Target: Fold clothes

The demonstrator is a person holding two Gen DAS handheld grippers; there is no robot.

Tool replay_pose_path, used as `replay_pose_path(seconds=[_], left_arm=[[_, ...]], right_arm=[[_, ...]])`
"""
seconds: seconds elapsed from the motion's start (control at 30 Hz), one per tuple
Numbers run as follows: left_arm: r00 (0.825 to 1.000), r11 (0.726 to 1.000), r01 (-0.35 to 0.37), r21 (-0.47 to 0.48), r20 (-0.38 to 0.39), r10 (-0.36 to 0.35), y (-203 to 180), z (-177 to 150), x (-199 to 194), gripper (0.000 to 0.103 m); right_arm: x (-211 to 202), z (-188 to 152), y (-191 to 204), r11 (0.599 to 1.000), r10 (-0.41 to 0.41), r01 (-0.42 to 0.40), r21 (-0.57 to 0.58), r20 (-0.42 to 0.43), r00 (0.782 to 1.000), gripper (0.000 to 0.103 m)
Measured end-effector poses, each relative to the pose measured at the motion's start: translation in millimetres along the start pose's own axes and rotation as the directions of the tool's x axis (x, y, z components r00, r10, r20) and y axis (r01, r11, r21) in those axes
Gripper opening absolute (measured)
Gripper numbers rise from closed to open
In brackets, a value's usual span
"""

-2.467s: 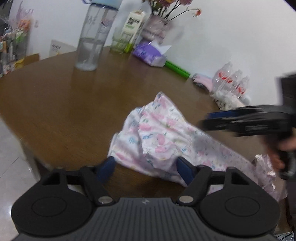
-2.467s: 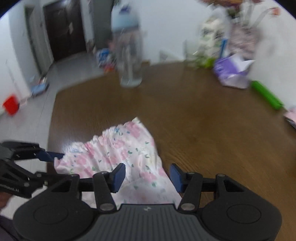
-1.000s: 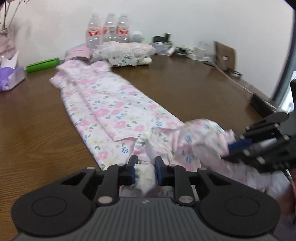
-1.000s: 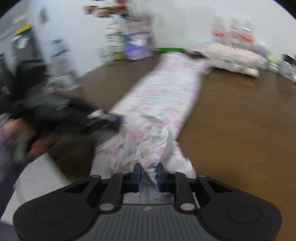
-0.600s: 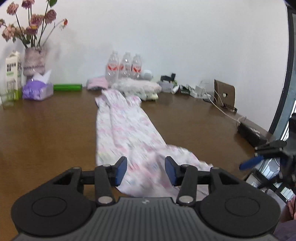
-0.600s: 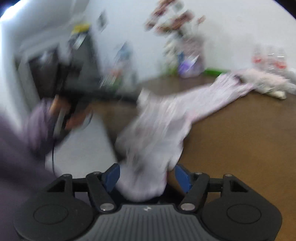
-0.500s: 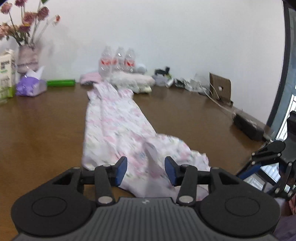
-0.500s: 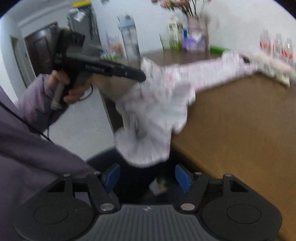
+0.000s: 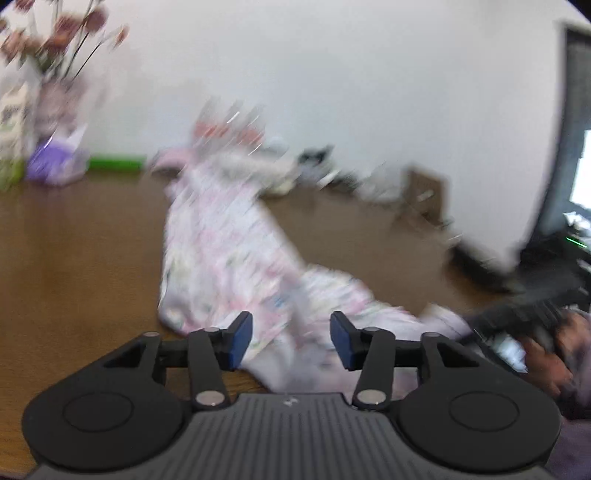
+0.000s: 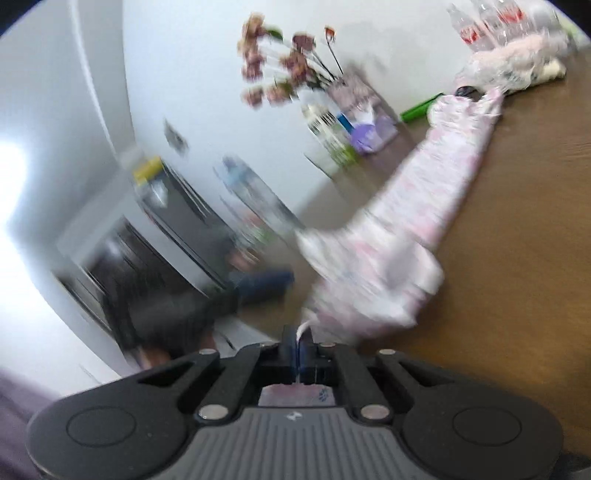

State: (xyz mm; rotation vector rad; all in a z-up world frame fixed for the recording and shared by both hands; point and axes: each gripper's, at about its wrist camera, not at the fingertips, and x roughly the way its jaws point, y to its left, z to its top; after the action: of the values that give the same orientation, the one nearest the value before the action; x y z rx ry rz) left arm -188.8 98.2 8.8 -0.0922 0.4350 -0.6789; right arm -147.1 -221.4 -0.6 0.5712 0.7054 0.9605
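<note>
A white dress with a pink floral print point(image 9: 229, 251) lies stretched in a long strip across the brown table point(image 9: 74, 258), its near end bunched at the table's front edge. My left gripper point(image 9: 291, 341) hovers over that end and its jaws are opening. Cloth lies between and below the blue pads point(image 9: 242, 338), and they do not press on it. In the right wrist view my right gripper point(image 10: 298, 343) is shut on a thin edge of the dress point(image 10: 424, 206), which hangs taut off the table corner. Both views are blurred.
At the back stand a vase of flowers point(image 9: 55, 92), a purple tissue pack point(image 9: 55, 166), a green tube point(image 9: 116, 162), water bottles point(image 10: 491, 18) and a pile of pale clothes point(image 10: 524, 62). A hand point(image 9: 546, 354) holds the right gripper point(image 9: 524, 314) past the table's near right edge.
My left gripper let go of the dress and its jaws spread wider. My right gripper opened, then shut again on the dress edge while rolling to one side.
</note>
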Motion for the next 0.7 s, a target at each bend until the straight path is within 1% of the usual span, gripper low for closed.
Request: replay_pose_path(seconds=[0.03, 0.07, 0.1, 0.13, 0.17, 0.2, 0.23, 0.27, 0.3, 0.33, 0.37, 0.4, 0.43, 0.47, 0.5, 0.53, 0.57, 0.6, 0.63, 0.67, 0.7], left_arm=[[0.999, 0.999, 0.037, 0.017, 0.013, -0.038, 0, -2, -9, 0.061], [0.997, 0.997, 0.075, 0.035, 0.026, -0.076, 1, -4, -19, 0.061], [0.996, 0.996, 0.083, 0.027, 0.033, -0.084, 0, -6, -20, 0.061], [0.995, 0.996, 0.088, 0.018, 0.039, -0.089, -1, -9, -20, 0.061], [0.995, 0.996, 0.094, 0.008, 0.046, -0.094, -2, -11, -21, 0.064], [0.994, 0.995, 0.099, -0.002, 0.052, -0.099, -3, -14, -21, 0.070], [0.993, 0.994, 0.104, -0.012, 0.058, -0.103, -4, -17, -21, 0.073], [0.996, 0.997, 0.074, -0.006, 0.059, -0.073, -9, -17, -16, 0.078], [0.997, 0.999, 0.039, 0.001, 0.060, -0.039, -15, -16, -11, 0.084], [0.998, 0.999, -0.036, 0.029, 0.058, 0.034, -25, -14, -1, 0.086], [0.994, 0.994, -0.100, 0.039, 0.042, 0.099, -29, -10, 12, 0.085], [0.987, 0.986, -0.162, 0.048, 0.026, 0.161, -33, -7, 25, 0.082], [0.975, 0.973, -0.224, 0.059, 0.010, 0.223, -37, -3, 38, 0.079], [0.974, 0.974, -0.227, 0.019, -0.012, 0.227, -32, 1, 48, 0.066], [0.975, 0.974, -0.222, -0.037, -0.034, 0.220, -26, 3, 56, 0.034], [0.973, 0.970, -0.226, -0.093, -0.065, 0.221, -17, 3, 61, 0.016], [0.971, 0.961, -0.233, -0.148, -0.096, 0.221, -7, 1, 65, 0.007], [0.967, 0.949, -0.241, -0.202, -0.127, 0.219, 2, 0, 70, 0.007], [0.965, 0.936, -0.252, -0.245, -0.141, 0.223, 11, -3, 70, 0.007], [0.971, 0.928, -0.226, -0.295, -0.137, 0.193, 19, -5, 67, 0.006], [0.978, 0.918, -0.196, -0.345, -0.130, 0.160, 27, -7, 63, 0.006]], right_arm=[[5, 12, 4, 0.999, 0.015, -0.016, 0.040, 0.025, 1.000, 0.001], [12, 24, 6, 0.996, 0.012, -0.016, 0.086, 0.048, 0.999, 0.001], [22, 35, 5, 0.988, -0.052, 0.043, 0.149, 0.057, 0.997, 0.002], [37, 47, 2, 0.976, -0.126, 0.115, 0.187, 0.049, 0.991, 0.005], [50, 55, 1, 0.965, -0.197, 0.186, 0.183, 0.044, 0.979, 0.009], [61, 60, -2, 0.950, -0.262, 0.249, 0.186, 0.047, 0.964, 0.009], [72, 63, -7, 0.935, -0.306, 0.291, 0.205, 0.047, 0.951, 0.009], [82, 65, -12, 0.919, -0.345, 0.327, 0.222, 0.045, 0.938, 0.009], [89, 65, -16, 0.909, -0.367, 0.350, 0.226, 0.037, 0.930, 0.011], [96, 65, -16, 0.903, -0.386, 0.373, 0.213, 0.019, 0.922, 0.016], [103, 65, -15, 0.900, -0.399, 0.391, 0.192, 0.001, 0.917, 0.020], [107, 63, -10, 0.908, -0.394, 0.392, 0.148, -0.022, 0.919, 0.022], [111, 62, -4, 0.916, -0.387, 0.389, 0.095, -0.041, 0.921, 0.029], [109, 60, 3, 0.925, -0.378, 0.379, 0.023, -0.047, 0.925, 0.038], [103, 57, 8, 0.928, -0.373, 0.372, -0.031, -0.044, 0.927, 0.043], [96, 55, 12, 0.926, -0.372, 0.368, -0.079, -0.038, 0.928, 0.048], [83, 53, 14, 0.921, -0.379, 0.375, -0.106, -0.015, 0.925, 0.048], [71, 51, 16, 0.913, -0.389, 0.387, -0.129, 0.011, 0.921, 0.048], [57, 46, 18, 0.898, -0.413, 0.416, -0.141, 0.052, 0.909, 0.048], [48, 41, 21, 0.881, -0.436, 0.445, -0.160, 0.088, 0.896, 0.048], [50, 36, 25, 0.857, -0.458, 0.470, -0.211, 0.105, 0.883, 0.048]])
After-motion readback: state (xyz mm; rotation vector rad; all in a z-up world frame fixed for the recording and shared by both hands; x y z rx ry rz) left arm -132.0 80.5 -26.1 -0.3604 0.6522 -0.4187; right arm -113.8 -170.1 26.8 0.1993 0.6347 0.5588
